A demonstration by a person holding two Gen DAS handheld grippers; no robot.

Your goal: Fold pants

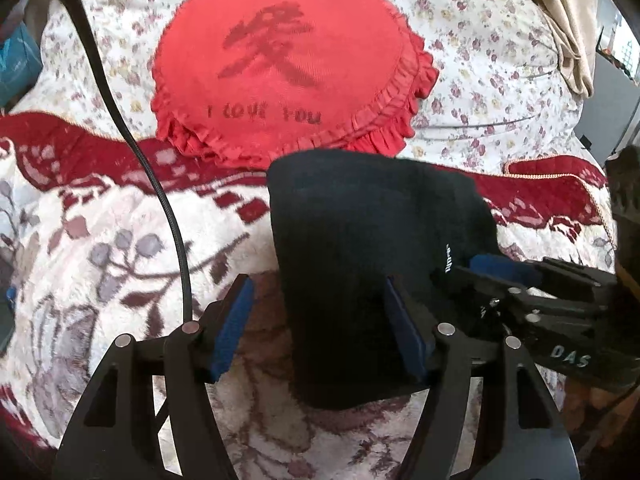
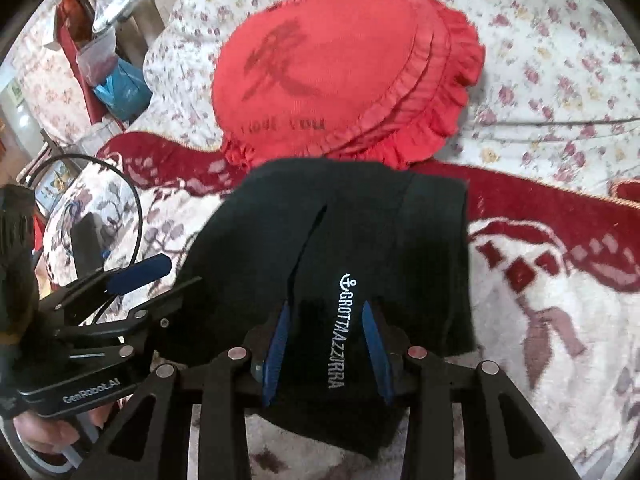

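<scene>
Here the black pants point(image 2: 352, 248), folded into a thick bundle, lie on a plush red-and-cream floral blanket point(image 2: 540, 300) spread over the bed. In the right wrist view the bundle's far edge stops just short of the frilled hem of a red heart-shaped cushion point(image 2: 340, 72) at 12 o'clock, while its side edge at 3 o'clock runs straight, with bare blanket beyond it out to the frame's rim. At 9 o'clock the room is tighter: a black cable point(image 1: 132, 140) loops over the blanket, and bags and clutter sit past the bed's edge at 10 o'clock. A white "GROTTAZZURRA" logo point(image 2: 340, 328) with an anchor runs along the fabric.

The right gripper point(image 2: 326, 344) has its blue pads point(image 2: 276, 348) drawn partly in, pressing the near edge of the bundle on either side of the logo, so the cloth is pinched between them. The left gripper point(image 1: 320, 328) stands wide apart; its right-hand pad touches the bundle's side at 3 o'clock in the left wrist view, its other pad point(image 1: 234, 328) is over bare blanket, and nothing is clamped between them.
</scene>
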